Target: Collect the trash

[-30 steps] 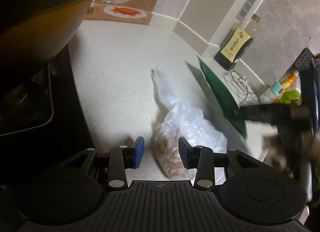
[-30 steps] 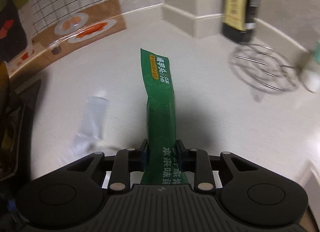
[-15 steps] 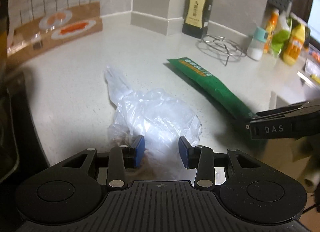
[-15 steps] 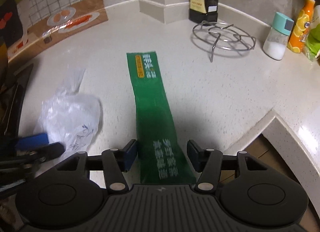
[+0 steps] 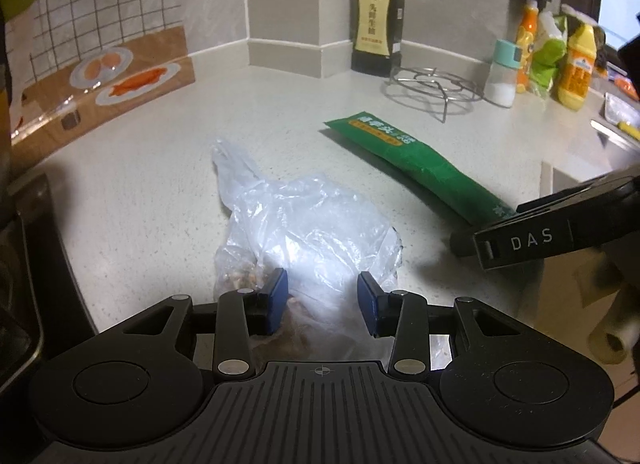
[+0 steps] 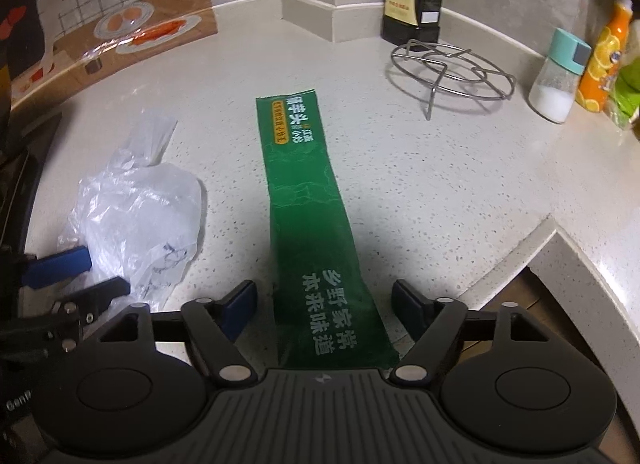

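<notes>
Left wrist view: left hand-held gripper (image 5: 322, 296) parted wide, straddling the crumpled clear plastic bag (image 5: 308, 232) on the table (image 5: 140, 167), pads not pressing. "DAS" legible on the right hand-held gripper (image 5: 532, 240).

Right wrist view: right hand-held gripper (image 6: 325, 306) opening, gripping nothing; green wrapper (image 6: 308, 199) flat between the jaws, long axis straight ahead, Chinese print.

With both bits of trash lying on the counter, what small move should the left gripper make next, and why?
Probably close the left gripper on the plastic bag: the bag already lies between its open fingers, while the right gripper is opening around the green wrapper.
</notes>
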Demonstrator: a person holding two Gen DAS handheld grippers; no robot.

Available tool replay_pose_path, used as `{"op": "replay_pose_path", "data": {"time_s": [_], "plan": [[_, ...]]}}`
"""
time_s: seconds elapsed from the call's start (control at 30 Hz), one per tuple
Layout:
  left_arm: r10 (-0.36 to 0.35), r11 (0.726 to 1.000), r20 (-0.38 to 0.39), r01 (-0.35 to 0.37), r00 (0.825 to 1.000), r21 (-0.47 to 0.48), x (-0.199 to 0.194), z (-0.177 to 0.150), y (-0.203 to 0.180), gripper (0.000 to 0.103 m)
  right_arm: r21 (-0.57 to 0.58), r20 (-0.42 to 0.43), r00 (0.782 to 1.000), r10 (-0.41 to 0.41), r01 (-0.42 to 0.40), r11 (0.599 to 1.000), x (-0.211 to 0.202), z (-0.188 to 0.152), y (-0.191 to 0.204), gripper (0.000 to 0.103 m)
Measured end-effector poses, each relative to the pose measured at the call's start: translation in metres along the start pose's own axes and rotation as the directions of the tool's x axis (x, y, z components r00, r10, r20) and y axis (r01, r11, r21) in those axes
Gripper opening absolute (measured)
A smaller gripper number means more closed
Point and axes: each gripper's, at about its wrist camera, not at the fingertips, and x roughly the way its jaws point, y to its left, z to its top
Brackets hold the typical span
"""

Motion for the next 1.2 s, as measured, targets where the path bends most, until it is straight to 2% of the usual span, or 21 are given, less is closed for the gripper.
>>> {"op": "replay_pose_path", "data": {"time_s": [0.1,0.23,0.3,0.33,0.4,0.47,0.67,0.83,0.87,0.93,1.03,1.2], "plan": [[-0.055,0.998,0.003,0.055,0.999,-0.040,-0.002,-0.001,0.010,0.043,0.001,-0.009,1.000,0.007,-0.007,1.000,0.002,0.000,-0.001,0.087],[-0.075,0.997,0.013,0.076,0.997,-0.036,-0.005,-0.005,0.011,0.043,-0.024,-0.017,1.000,0.006,-0.007,1.000,0.003,0.000,0.002,0.091],[-0.079,0.996,0.015,0.080,0.997,-0.032,-0.006,-0.008,0.010,0.042,-0.022,-0.034,0.999,0.026,-0.027,0.999,0.005,0.000,0.003,0.103],[-0.085,0.996,0.015,0.086,0.996,-0.032,-0.007,-0.008,0.009,0.042,-0.017,-0.041,0.999,0.034,-0.035,0.999,0.006,0.000,0.004,0.103],[-0.101,0.994,0.016,0.101,0.995,-0.039,-0.009,-0.010,0.010,0.042,-0.028,-0.045,0.999,0.026,-0.028,0.999,0.006,0.000,0.006,0.103],[-0.107,0.992,0.023,0.108,0.994,-0.057,-0.009,-0.011,0.012,0.028,-0.047,-0.056,0.998,0.019,-0.021,0.999,0.007,0.000,0.009,0.103],[-0.156,0.968,0.043,0.161,0.987,-0.191,-0.011,-0.015,0.030,0.013,0.013,-0.077,0.996,0.036,-0.035,0.999,0.007,0.006,0.002,0.103],[-0.150,0.963,0.080,0.164,0.985,-0.212,-0.025,-0.013,0.033,0.010,-0.072,-0.100,0.995,0.031,-0.038,0.997,0.007,0.005,0.006,0.100],[-0.149,0.962,0.089,0.165,0.985,-0.217,-0.028,-0.013,0.033,0.010,-0.061,-0.097,0.995,0.034,-0.040,0.997,0.005,0.005,0.004,0.096],[-0.151,0.958,0.110,0.173,0.982,-0.227,-0.035,-0.010,0.034,0.010,-0.022,-0.089,0.994,0.062,-0.064,0.998,0.000,0.006,-0.001,0.094],[-0.172,0.949,0.138,0.202,0.975,-0.244,-0.043,-0.009,0.037,0.010,0.014,-0.040,0.997,0.073,-0.072,0.997,-0.012,0.008,-0.006,0.094],[-0.174,0.940,0.154,0.210,0.973,-0.268,-0.053,-0.010,0.037,0.009,-0.056,0.051,0.998,0.025,-0.023,0.998,-0.031,0.008,-0.002,0.094]]}}
